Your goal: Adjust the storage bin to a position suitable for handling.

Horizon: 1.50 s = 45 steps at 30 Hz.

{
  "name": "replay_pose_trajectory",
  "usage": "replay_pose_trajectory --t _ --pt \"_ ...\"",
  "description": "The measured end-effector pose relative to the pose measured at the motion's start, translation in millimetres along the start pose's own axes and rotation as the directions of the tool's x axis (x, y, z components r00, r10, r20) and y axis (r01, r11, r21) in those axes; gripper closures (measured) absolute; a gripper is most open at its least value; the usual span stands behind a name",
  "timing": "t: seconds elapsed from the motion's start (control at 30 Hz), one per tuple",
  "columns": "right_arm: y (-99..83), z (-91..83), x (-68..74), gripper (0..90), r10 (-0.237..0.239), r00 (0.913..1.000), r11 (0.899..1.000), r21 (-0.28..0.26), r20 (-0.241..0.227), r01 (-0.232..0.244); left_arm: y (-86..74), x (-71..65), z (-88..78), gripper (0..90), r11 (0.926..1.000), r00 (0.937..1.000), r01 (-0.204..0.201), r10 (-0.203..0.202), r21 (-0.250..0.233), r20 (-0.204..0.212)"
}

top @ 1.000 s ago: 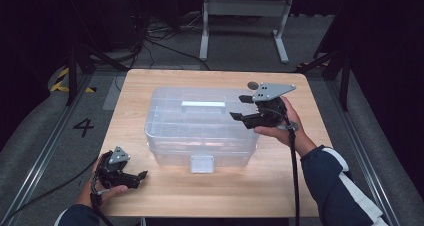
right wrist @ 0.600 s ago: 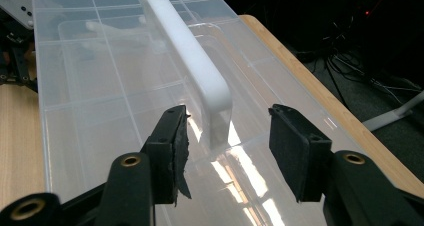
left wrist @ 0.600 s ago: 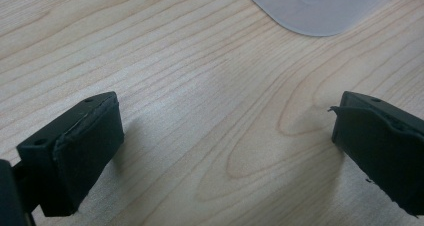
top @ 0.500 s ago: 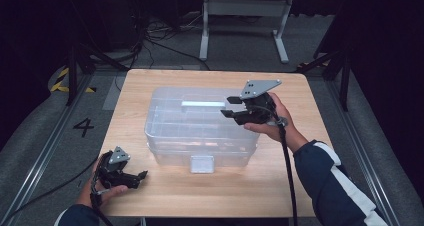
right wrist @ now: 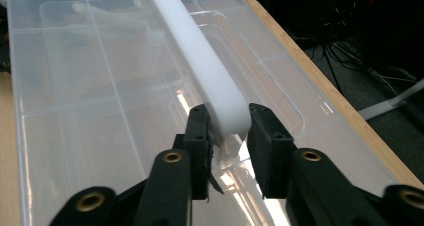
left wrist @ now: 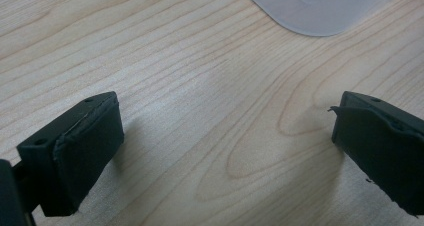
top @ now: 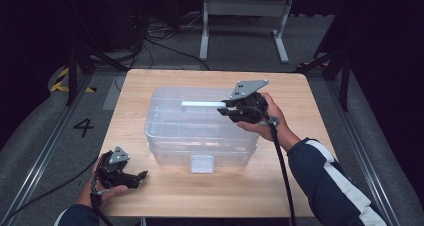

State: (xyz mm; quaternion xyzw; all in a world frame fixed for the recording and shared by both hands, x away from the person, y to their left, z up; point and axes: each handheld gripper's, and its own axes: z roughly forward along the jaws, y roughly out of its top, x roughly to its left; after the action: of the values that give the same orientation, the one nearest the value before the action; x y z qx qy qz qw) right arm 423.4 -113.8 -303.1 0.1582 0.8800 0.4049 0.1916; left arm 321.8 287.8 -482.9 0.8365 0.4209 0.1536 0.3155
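Note:
A clear plastic storage box [top: 200, 131] with a lid stands in the middle of the wooden table [top: 165, 196]. A white bar handle [top: 202, 104] lies across the lid. My right gripper [top: 225, 109] reaches in from the right over the lid. Its jaws have just been closing, and in the right gripper view both pads [right wrist: 200, 131] press on the near end of the handle [right wrist: 200, 61]. My left gripper [top: 137, 178] rests at the table's front left, apart from the box. It is open, with bare wood between its fingers [left wrist: 85, 136].
The box has a front latch [top: 202, 163] facing the person. A rounded corner of the box [left wrist: 315, 6] shows beyond the left gripper. Bare table lies in front of the box. Metal stand legs [top: 245, 16] and cables lie on the floor behind.
The right gripper has moved left over the lid to the end of the handle, and its jaws have closed around it. The left gripper has stayed put.

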Motion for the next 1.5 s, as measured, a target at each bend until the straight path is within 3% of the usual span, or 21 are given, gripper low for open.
replay_pose_trajectory --t 0.3,0.4,0.47,0.5,0.63,0.77,0.9,0.93,1.0,1.07,1.13,1.33,1.5 --pt "2.1 0.3 -0.3 76.3 0.019 0.9998 1.000 0.001 -0.009 -0.019 1.7 0.2 -1.7 1.7 0.9998 1.0000 -0.005 0.005 0.021 0.001" --pt "3.2 0.2 -1.8 76.3 0.021 0.9996 1.000 0.006 -0.018 -0.021 4.4 0.3 -6.3 8.4 0.9988 1.0000 0.003 -0.003 0.048 -0.002" --pt "4.8 -0.3 -2.7 76.2 0.016 0.9997 1.000 0.013 -0.020 -0.015 7.0 0.7 -9.4 20.8 0.9980 0.9998 -0.014 0.013 0.061 0.011" --pt "5.4 -0.4 -3.0 76.2 0.015 0.9997 1.000 0.015 -0.020 -0.015 9.2 0.4 -10.9 22.7 0.9976 0.9993 -0.038 0.038 0.058 -0.003" --pt "7.7 -0.8 -5.6 76.0 0.018 0.9996 1.000 0.018 -0.023 -0.018 18.1 -3.6 -20.8 27.5 0.9992 0.9993 -0.039 0.039 -0.010 0.002" --pt "10.4 -1.1 -7.8 75.6 0.027 0.9994 0.999 0.021 -0.023 -0.027 29.1 -7.0 -32.8 31.7 0.9966 0.9986 -0.051 0.050 -0.065 -0.019" --pt "16.4 -1.1 -12.3 75.0 0.021 0.9997 0.999 0.027 -0.015 -0.020 40.3 -7.9 -49.4 38.0 0.9892 0.9990 -0.045 0.045 -0.139 0.002" --pt "16.4 -1.1 -12.3 75.0 0.021 0.9997 0.999 0.027 -0.015 -0.020 40.3 -7.9 -49.4 39.5 0.9892 0.9990 -0.045 0.045 -0.139 0.002" --pt "18.2 -1.4 -15.2 74.7 0.024 0.9996 0.999 0.030 -0.018 -0.023 45.0 -9.1 -56.2 41.1 0.9827 0.9997 -0.018 0.021 -0.184 0.015" --pt "19.6 -1.4 -16.4 74.4 0.025 0.9995 0.999 0.033 -0.019 -0.025 50.0 -9.3 -61.1 45.7 0.9787 0.9995 -0.023 0.027 -0.204 0.018" --pt "20.2 -1.4 -17.1 74.4 0.026 0.9995 0.999 0.031 -0.017 -0.026 54.3 -11.5 -63.8 50.4 0.9773 0.9998 -0.004 0.009 -0.212 0.020" --pt "23.0 -1.6 -19.0 73.9 0.031 0.9994 0.999 0.040 -0.012 -0.031 73.2 -24.2 -64.6 61.3 0.9728 0.9972 -0.073 0.074 -0.220 -0.001" --pt "25.1 -1.6 -21.5 73.4 0.043 0.9991 0.998 0.036 -0.005 -0.043 80.1 -30.0 -62.9 71.9 0.9742 0.9954 -0.090 0.095 -0.207 0.013"
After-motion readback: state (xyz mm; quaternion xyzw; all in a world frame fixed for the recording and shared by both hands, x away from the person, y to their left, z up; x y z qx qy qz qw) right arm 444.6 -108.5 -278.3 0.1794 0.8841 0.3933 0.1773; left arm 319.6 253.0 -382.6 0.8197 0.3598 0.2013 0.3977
